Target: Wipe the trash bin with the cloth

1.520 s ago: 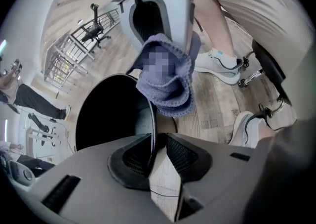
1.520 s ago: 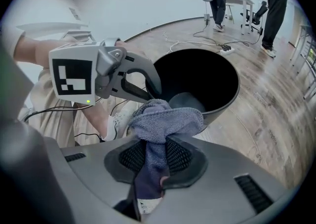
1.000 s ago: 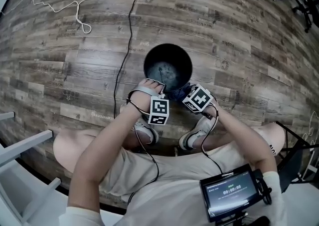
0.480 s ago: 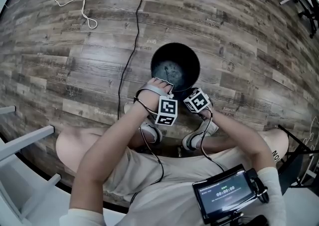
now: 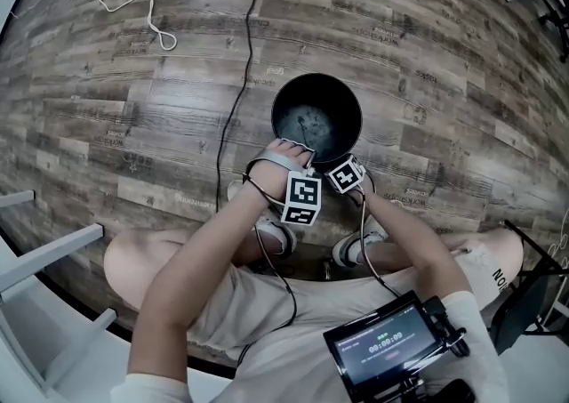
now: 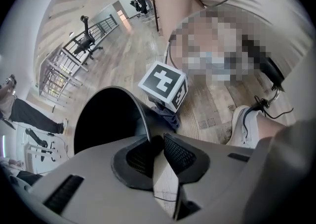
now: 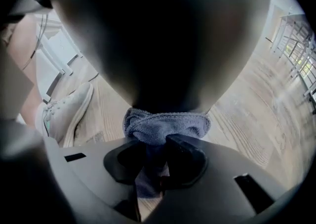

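Head view: the trash bin [image 5: 313, 125] stands upright on the wood floor [image 5: 133, 116], its long axis vertical and its open mouth facing up. The left gripper [image 5: 295, 150] sits at the bin's near rim. The right gripper [image 5: 338, 166] is just beside it, against the bin's near outer side. Both point steeply down.

Left gripper view: the jaws have just been closing and now pinch the bin's thin rim wall between the pads. The bin's dark mouth opens up and to the left of the jaws. Just past them, outside the rim, is the right gripper's marker cube [image 6: 163, 85], with the dark blue cloth [image 6: 165, 115] bunched under it against the bin's outside. A pale shoe [image 6: 244, 126] lies off to the right.

Right gripper view: the jaws are clamped on the cloth, and a tail of it runs back between the pads (the rest is wadded just ahead of them). The wad presses on the bin's curved dark outer wall, which fills the view straight ahead. A shoe shows to the left of the jaws.
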A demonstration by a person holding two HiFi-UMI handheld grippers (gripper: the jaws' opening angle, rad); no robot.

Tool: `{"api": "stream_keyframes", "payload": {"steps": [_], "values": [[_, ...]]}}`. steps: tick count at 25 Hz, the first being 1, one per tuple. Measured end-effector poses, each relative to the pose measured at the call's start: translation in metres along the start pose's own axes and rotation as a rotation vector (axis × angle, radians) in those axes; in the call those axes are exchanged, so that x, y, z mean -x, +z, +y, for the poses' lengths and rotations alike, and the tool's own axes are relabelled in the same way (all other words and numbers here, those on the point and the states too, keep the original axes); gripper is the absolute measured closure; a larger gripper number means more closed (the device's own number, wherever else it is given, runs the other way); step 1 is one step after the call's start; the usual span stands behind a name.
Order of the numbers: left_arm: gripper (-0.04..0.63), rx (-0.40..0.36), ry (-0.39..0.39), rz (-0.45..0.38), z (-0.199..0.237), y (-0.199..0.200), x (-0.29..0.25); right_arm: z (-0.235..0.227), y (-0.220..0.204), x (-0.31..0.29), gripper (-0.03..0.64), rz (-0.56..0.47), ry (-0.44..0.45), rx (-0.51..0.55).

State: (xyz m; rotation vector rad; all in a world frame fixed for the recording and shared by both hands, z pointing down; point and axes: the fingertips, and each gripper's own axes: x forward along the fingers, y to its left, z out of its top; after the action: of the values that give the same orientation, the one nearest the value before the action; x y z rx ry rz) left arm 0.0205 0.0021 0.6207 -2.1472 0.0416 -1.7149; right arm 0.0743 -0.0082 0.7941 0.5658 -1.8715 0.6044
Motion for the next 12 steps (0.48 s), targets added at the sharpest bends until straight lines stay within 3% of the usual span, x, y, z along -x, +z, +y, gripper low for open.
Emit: {"api": "stream_keyframes", "payload": {"steps": [4, 12], "values": [[0.525, 0.004, -0.004, 0.000, 0.000, 0.000, -0.001, -0.008, -0.009, -0.015, 0.528, -0.003, -0.032, 0.021], [0.516, 0.019, 0.006, 0.024, -0.006, -0.001, -0.002, 0.007, -0.014, 0.013, 0.528, 0.022, 0.016, -0.012]]}}
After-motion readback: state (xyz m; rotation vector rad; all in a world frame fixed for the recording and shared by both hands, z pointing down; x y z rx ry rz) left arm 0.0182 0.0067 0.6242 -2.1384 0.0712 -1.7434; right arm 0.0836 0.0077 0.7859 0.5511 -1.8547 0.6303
